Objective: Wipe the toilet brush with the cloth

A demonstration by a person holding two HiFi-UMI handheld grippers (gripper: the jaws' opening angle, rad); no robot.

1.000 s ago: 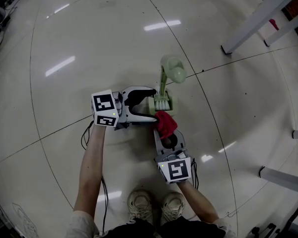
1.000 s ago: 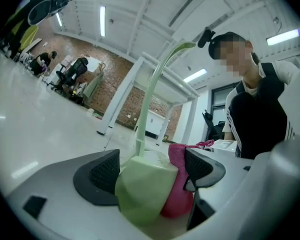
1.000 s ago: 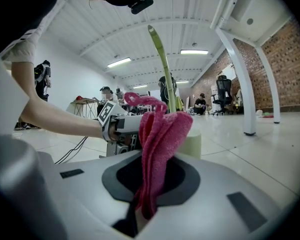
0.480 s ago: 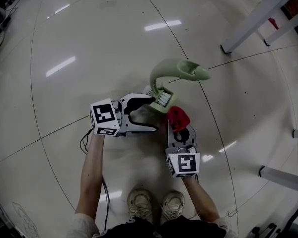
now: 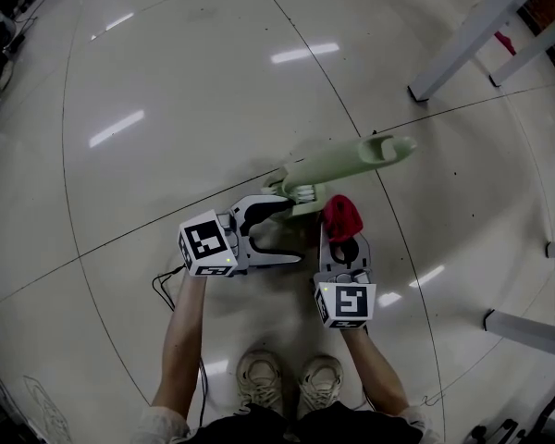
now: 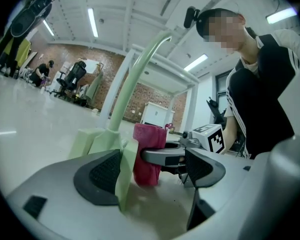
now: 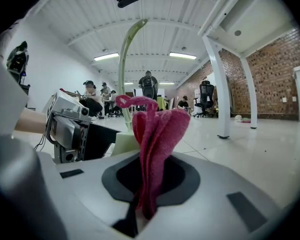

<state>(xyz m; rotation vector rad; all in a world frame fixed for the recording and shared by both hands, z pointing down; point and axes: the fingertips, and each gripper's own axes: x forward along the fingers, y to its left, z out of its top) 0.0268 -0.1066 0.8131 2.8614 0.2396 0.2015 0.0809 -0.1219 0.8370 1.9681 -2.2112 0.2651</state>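
I hold my left gripper (image 5: 285, 231) low over the glossy pale tiled floor (image 5: 148, 81). The bare forearm reaches forward from my body, and the wrist is turned so the jaws point rightward across me. Those jaws are spread wide and clamp nothing. In the left gripper view an edge of the pale green plastic toilet brush (image 5: 351, 160) lies against one pad, and the other pad stands well clear of it.

The brush's bristle end sits at the tip of the far jaw. Its long curved handle slants away to the right in the head view and rises overhead in both gripper views.

My right gripper (image 5: 342, 240) points straight ahead, with its marker cube nearest my shoes (image 5: 282, 377) and the forearm running nearly straight behind it. It is clenched on a bunched red terry cloth (image 5: 342, 215), which stands up out of the closed jaws in folds. The cloth is just beside the brush's bristle end, between the two grippers. I cannot tell whether cloth and brush touch.
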